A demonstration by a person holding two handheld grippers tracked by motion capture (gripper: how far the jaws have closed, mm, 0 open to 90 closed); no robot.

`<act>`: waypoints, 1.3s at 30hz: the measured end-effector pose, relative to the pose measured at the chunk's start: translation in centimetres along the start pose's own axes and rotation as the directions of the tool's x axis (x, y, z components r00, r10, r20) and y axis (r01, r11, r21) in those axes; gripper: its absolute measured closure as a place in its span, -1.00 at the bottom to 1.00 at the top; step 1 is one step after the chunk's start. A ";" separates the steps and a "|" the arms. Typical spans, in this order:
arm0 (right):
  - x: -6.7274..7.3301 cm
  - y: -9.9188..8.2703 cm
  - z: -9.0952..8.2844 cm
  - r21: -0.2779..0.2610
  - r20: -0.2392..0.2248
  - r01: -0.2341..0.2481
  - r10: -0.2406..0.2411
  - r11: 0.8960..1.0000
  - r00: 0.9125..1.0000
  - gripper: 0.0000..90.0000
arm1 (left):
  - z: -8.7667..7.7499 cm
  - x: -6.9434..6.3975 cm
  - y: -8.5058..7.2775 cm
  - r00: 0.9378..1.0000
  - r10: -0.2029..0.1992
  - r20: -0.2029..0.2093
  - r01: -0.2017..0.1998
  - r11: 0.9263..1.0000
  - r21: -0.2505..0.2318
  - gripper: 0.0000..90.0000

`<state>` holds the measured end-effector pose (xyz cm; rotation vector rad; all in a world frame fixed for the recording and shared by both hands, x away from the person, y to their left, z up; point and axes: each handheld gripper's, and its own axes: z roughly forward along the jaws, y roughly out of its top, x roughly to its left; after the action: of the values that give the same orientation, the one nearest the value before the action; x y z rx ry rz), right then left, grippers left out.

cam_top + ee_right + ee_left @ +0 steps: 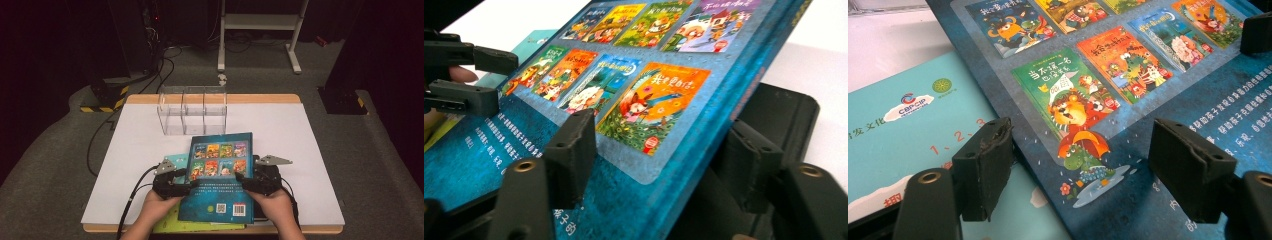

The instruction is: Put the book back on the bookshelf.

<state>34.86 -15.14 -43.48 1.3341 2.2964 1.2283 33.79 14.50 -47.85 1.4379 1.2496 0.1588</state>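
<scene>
Two hand-held grippers (181, 186) (250, 183), three books (220, 175) (175, 161) (167, 225)

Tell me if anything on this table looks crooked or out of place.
The dark blue book lies askew: it rests across a teal book and a yellow-green one, its right edge lifted off the table where the right gripper straddles it. The clear organizer stands square and empty.

book (220, 175) atop booklets (172, 161), organizer (192, 110) behind

Dark blue picture book (220, 175), back cover up, atop other books
</scene>
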 end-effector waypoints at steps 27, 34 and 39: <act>-0.1 0.4 -0.1 -0.011 -0.026 0.010 -0.010 1.000 1.000 -0.05 | -0.1 0.1 0.0 1.000 -0.015 0.003 0.015 1.000 -0.012 -0.44; 0.3 0.2 -0.7 -0.047 -0.023 0.041 -0.042 0.998 0.999 -0.01 | -0.1 0.3 0.1 0.999 -0.030 0.014 0.030 0.999 -0.011 -0.49; 0.7 0.1 -1.2 -0.087 -0.018 0.081 -0.083 0.993 0.996 0.00 | -0.1 0.5 0.2 0.998 -0.063 0.023 0.063 0.998 -0.007 -0.57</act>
<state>33.92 -15.21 -42.51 1.1911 2.2614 1.3054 34.05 15.01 -47.88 1.3880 1.2729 0.1045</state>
